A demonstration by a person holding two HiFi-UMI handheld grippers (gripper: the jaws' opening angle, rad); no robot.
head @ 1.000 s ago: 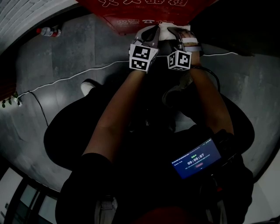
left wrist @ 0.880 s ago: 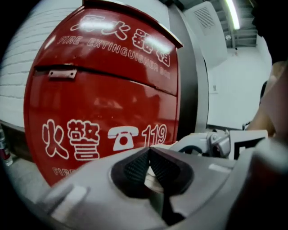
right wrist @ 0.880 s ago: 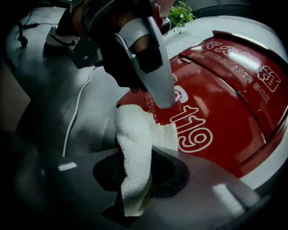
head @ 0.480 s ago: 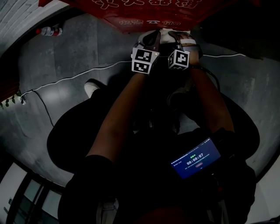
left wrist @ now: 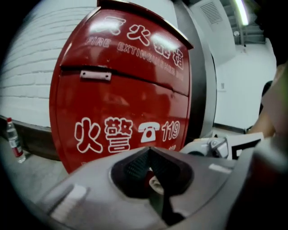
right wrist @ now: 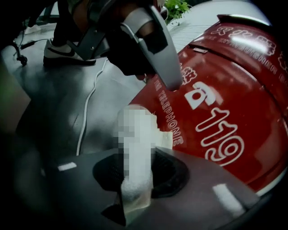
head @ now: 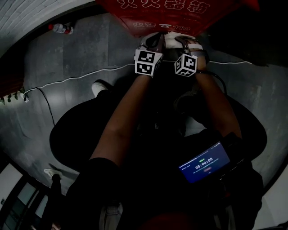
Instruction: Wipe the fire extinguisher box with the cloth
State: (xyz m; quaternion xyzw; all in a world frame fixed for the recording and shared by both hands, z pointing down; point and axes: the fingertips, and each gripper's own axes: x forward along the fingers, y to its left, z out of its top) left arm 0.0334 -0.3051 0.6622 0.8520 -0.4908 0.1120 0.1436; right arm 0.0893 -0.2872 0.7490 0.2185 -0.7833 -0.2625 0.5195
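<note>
Fire extinguisher box [head: 171,9] sits dead ahead of you at the top of the head view, red with white lettering, standing on the grey floor [head: 67,58] against a white brick wall [left wrist: 31,67]. Both your forearms reach forward and down, close together and nearly parallel, marker cubes facing up at the camera. Your right gripper [head: 186,40] is pinching the white cloth [head: 172,39], jaws clamped on it, and in the right gripper view the cloth [right wrist: 137,148] sticks out past the jaws toward the lower edge of the box [right wrist: 225,103]; whether it touches the red panel, you can't tell. Your left gripper [head: 153,38] rides just beside it, jaws pressed together at the tips and holding nothing (its own view looks straight at the box front [left wrist: 121,99]). The head view cuts the box off, showing only its lower front, and the cloth's far end is too blurred to read. A white cable [head: 81,78] trails across the floor, and a bottle [head: 63,28] stands by the wall, well left of the box.
</note>
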